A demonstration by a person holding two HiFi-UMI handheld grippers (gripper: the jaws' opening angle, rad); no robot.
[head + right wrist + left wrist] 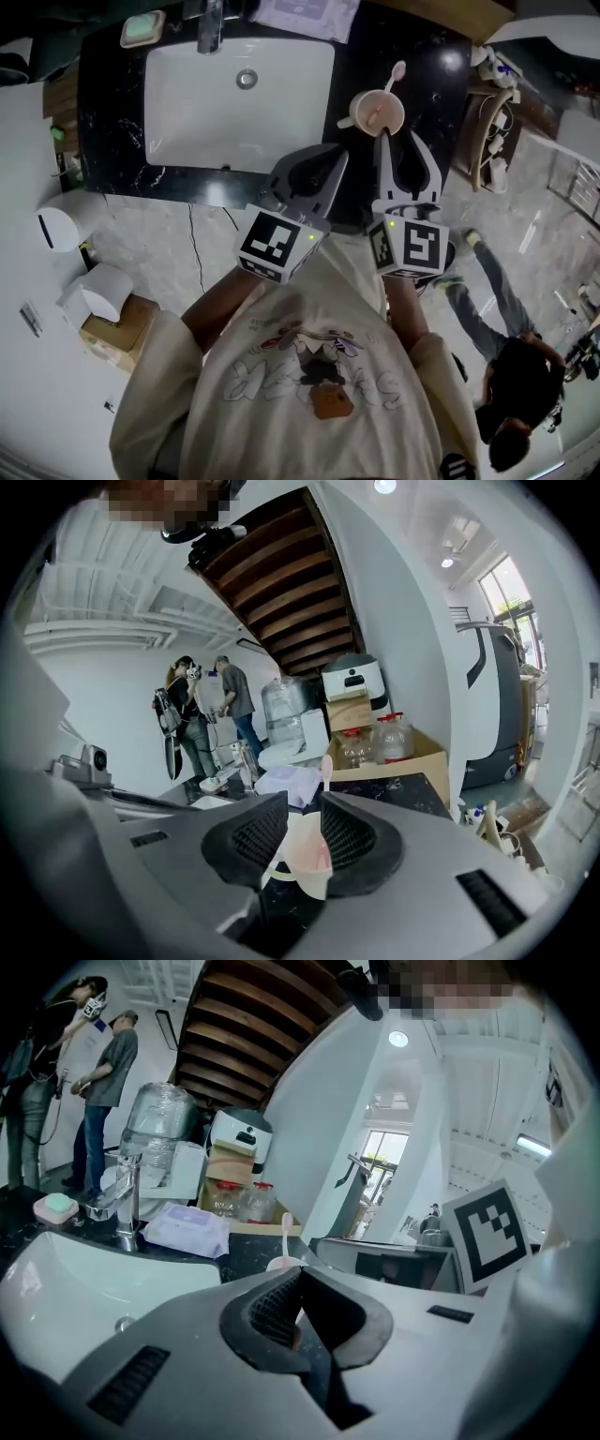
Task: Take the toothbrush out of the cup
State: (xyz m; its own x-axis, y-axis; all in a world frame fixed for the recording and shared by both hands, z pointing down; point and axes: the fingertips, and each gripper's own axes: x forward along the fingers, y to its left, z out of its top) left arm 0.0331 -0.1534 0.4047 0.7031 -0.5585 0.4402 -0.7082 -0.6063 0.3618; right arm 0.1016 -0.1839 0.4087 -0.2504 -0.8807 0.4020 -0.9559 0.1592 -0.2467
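The right gripper [298, 803] has its jaws standing apart, and in its own view the pink cup [302, 855] sits framed in the gap between the ribbed pads. The head view shows the tips of the right gripper [396, 139] just short of the cup [377, 111], so nothing is pressed yet. The spread looks chosen to take in the cup's body or the brush above it. The toothbrush [326, 766] stands in the cup, leaning on the rim with its head up and its handle down inside. From above, the toothbrush [389, 84] tilts toward the far right, which leaves its upper part free to be pinched.

The left gripper [302, 1274] has its jaws together at the tips with nothing held between them. It hangs just left of its partner, aimed at the same spot. The left gripper [339, 152] is probably waiting to steady the cup while the brush is drawn out. The cup rests near the front of the dark counter [431, 66], just right of the white sink [187, 112], within easy reach of both tools.
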